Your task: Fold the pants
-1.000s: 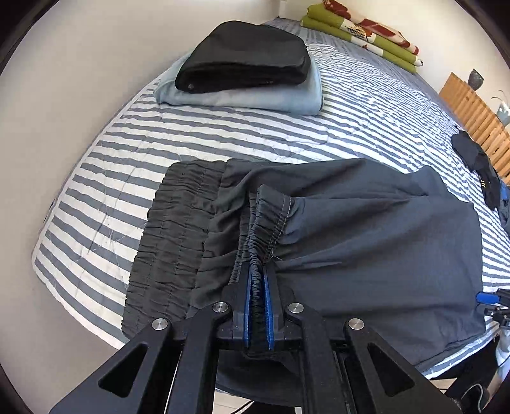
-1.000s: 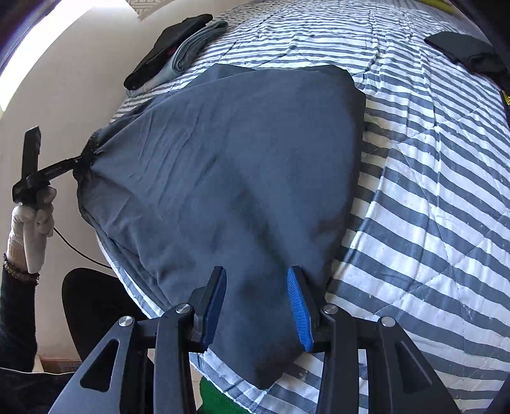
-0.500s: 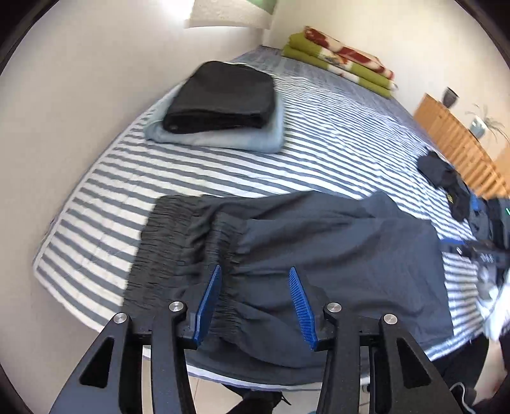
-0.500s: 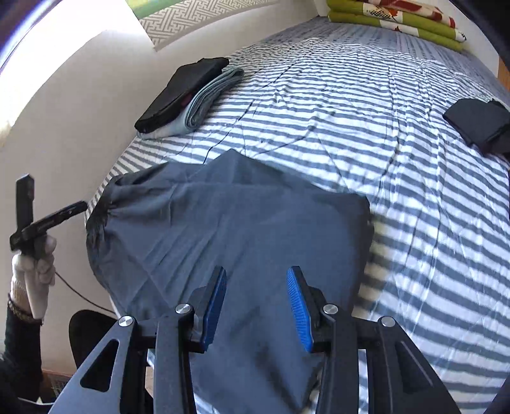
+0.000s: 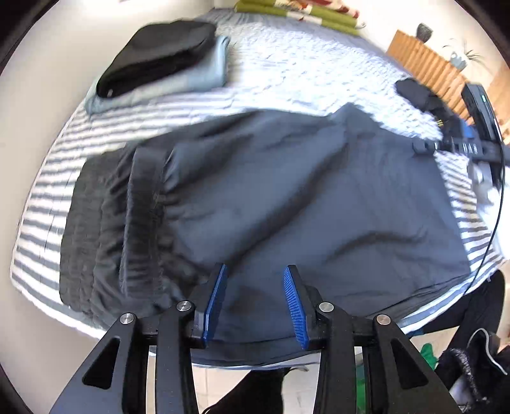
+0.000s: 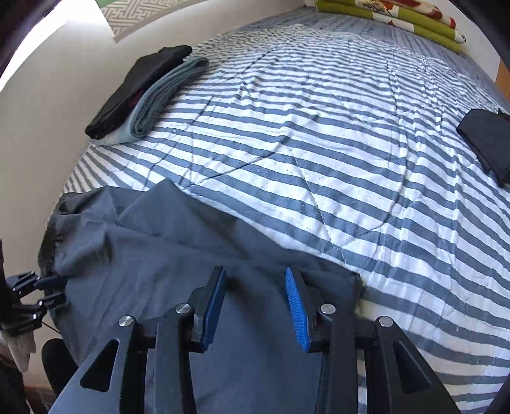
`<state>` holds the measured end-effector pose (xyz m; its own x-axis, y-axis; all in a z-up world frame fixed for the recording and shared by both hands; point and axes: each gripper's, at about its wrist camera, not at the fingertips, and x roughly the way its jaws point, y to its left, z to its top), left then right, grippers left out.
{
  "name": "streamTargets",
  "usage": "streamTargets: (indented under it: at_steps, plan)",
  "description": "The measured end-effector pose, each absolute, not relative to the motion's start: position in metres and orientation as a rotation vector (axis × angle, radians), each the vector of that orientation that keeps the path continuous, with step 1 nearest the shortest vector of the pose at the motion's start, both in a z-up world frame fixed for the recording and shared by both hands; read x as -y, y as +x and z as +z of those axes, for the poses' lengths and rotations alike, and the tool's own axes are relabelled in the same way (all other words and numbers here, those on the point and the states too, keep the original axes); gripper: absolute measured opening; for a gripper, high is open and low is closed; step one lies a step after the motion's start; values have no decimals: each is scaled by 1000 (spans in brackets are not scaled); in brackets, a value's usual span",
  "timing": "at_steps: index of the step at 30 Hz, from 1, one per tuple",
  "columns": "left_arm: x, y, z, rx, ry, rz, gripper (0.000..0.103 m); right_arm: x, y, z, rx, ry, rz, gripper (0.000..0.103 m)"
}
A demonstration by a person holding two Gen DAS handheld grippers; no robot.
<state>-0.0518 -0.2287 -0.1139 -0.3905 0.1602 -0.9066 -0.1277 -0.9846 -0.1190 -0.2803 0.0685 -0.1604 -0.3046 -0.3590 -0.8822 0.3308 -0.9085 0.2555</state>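
Observation:
Dark grey pants [image 5: 287, 197] lie folded on the striped bed [image 6: 318, 127], the gathered elastic waistband [image 5: 140, 223] at the left end. My left gripper [image 5: 255, 270] hovers over the near edge of the pants. Its jaws are apart and closing, and the cloth lies under them unpinched. My right gripper [image 6: 255, 274] stands open over the other end of the pants [image 6: 165, 264], holding nothing. The left gripper [image 6: 41, 286] shows at the far left of the right wrist view, next to the waistband.
A folded black garment on a light blue one [image 5: 159, 57] sits at the far left of the bed. A black garment [image 6: 487, 140] lies at the right. A green and red blanket [image 5: 302, 12] is at the head, a wooden dresser [image 5: 430, 63] beyond. The bed edge is just below the grippers.
The left gripper let go of the waistband, opened and slid right along the near edge. The right gripper drew back to the pants' near right end. The pants lie settled on the bed.

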Motion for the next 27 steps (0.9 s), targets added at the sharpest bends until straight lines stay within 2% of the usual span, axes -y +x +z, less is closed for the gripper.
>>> streamTargets:
  at_steps: [4, 6, 10, 14, 17, 19, 23, 27]
  plan:
    - [196, -60, -107, 93, -1552, 2387, 39, -65, -210, -132, 78, 1438, -2110, 34]
    - [174, -63, -111, 111, -1535, 2322, 39, -49, -170, -134, 24, 1418, -2041, 34]
    - [106, -58, -123, 16, -1503, 2183, 39, -36, -126, -148, -54, 1427, -1980, 34]
    - [77, -46, -156, -68, -1624, 2098, 38, -56, -146, -152, 7, 1459, -2013, 34]
    - [75, -27, -151, -160, -1584, 2100, 39, -78, -180, -168, -17, 1556, -2117, 34]
    - [82, -27, -144, -126, -1593, 2123, 39, -92, -196, -177, -47, 1610, -2158, 28]
    - [100, -42, -118, 27, -1512, 2215, 39, -96, -208, -155, 44, 1509, -2161, 29]
    - [126, -57, -109, 14, -1514, 2319, 41, -69, -225, -145, -12, 1436, -2161, 30]
